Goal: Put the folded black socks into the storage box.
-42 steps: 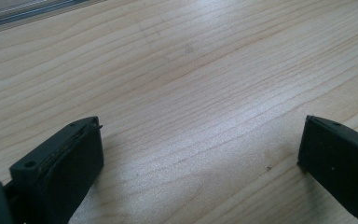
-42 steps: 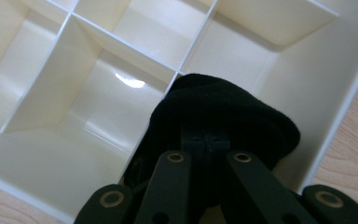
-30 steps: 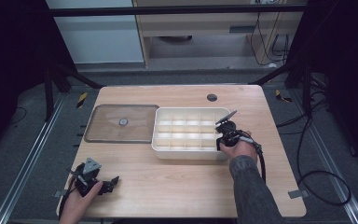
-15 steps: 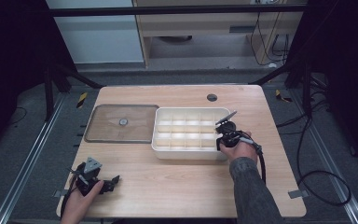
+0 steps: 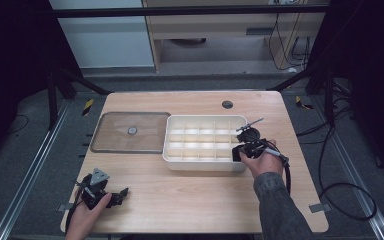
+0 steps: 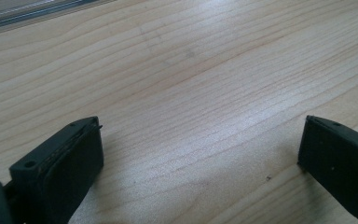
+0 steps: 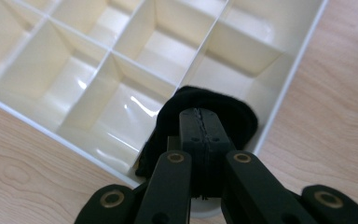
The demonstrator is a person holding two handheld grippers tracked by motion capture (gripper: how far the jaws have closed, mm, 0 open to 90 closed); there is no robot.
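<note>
left gripper idle low on the table, jaws apart on nothing | clear lid lies left of tray | right gripper jaws clamped on black cloth piece over tray's near right corner cell | we'd lower it fully inside, clear of the divider, before letting go | no writing we can read

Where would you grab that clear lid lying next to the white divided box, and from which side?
Probably by an edge. The lid lies flat on the table left of the box, and its small centre knob looks too tiny to pinch. Its near long edge is free, so the open left gripper, resting on the table nearest that edge, could come in low and clamp the rim there.
</note>
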